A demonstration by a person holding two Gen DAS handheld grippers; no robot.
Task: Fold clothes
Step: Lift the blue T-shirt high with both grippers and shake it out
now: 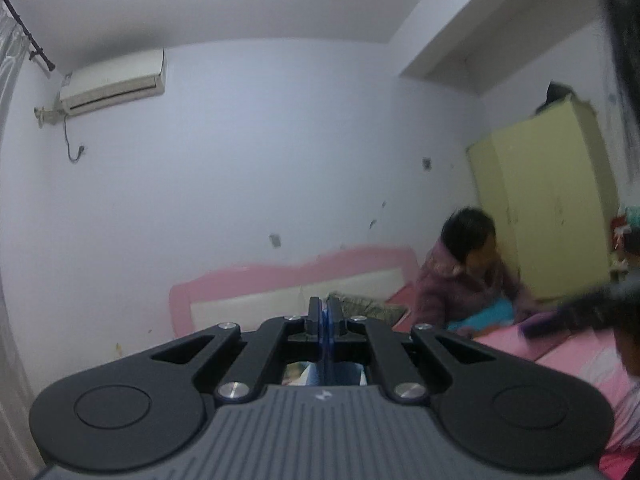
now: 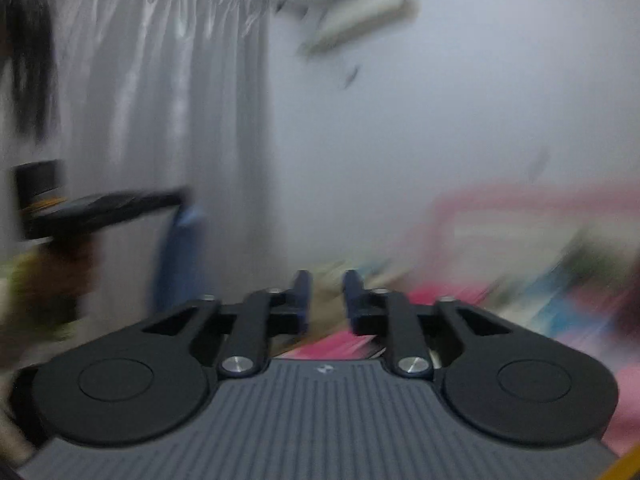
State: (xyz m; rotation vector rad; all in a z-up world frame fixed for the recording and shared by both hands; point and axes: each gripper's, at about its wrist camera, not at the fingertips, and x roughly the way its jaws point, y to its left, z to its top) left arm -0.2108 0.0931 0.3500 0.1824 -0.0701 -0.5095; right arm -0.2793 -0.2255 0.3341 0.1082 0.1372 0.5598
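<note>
Lifting a blue garment (image 2: 180, 248) pinched in my left fingers (image 1: 325, 316), right fingers (image 2: 326, 296) spread empty, ready to catch its free edge.

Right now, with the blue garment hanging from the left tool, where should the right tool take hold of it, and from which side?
Probably its upper edge, just beside the left tool. The blue garment hangs there as a narrow vertical drape, so the open right tool could come in level from the garment's right side in this blurred right wrist view.
</note>
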